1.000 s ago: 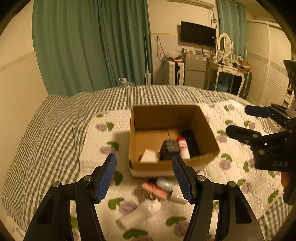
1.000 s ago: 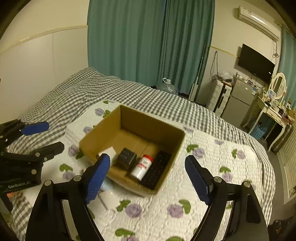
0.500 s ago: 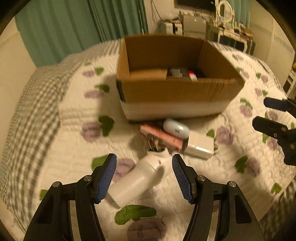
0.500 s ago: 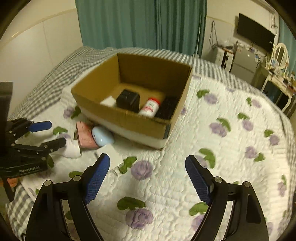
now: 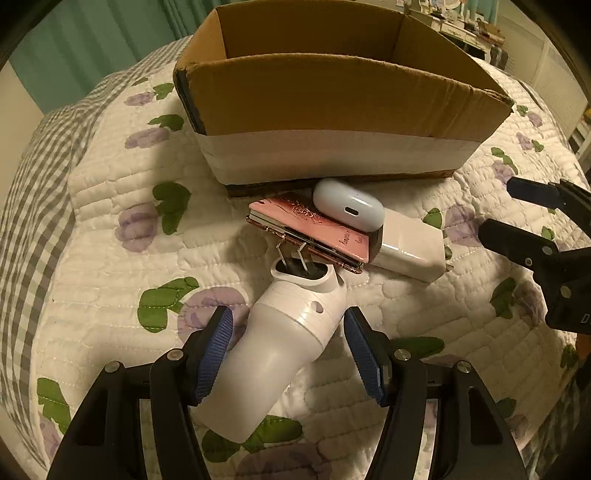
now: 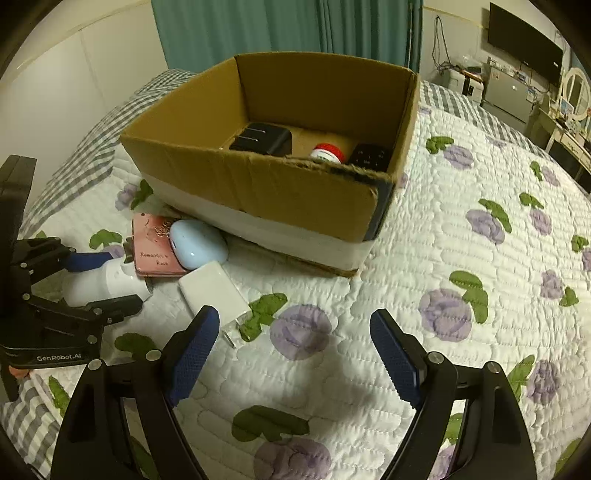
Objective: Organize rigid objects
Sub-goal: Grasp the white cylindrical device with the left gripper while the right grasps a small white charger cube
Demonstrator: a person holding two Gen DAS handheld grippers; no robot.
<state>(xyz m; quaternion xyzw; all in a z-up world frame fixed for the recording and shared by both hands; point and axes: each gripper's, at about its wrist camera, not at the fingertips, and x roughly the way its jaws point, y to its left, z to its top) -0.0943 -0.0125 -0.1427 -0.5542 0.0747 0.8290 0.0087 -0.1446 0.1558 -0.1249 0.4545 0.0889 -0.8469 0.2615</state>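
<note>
A cardboard box stands on the quilted bed; in the right wrist view it holds a black adapter, a red-capped bottle and a black remote. In front of it lie a white handheld device, a pink case, a pale blue earbud case and a white charger. My left gripper is open, its jaws either side of the white device, apart from it. My right gripper is open and empty above the quilt, just right of the charger.
The bed has a white floral quilt over grey checked bedding. Green curtains hang behind. A TV, a fridge and a dressing table stand at the far right.
Both grippers have dropped and moved in toward the items in front of the box. My left gripper now straddles the white device. Both stay open.
</note>
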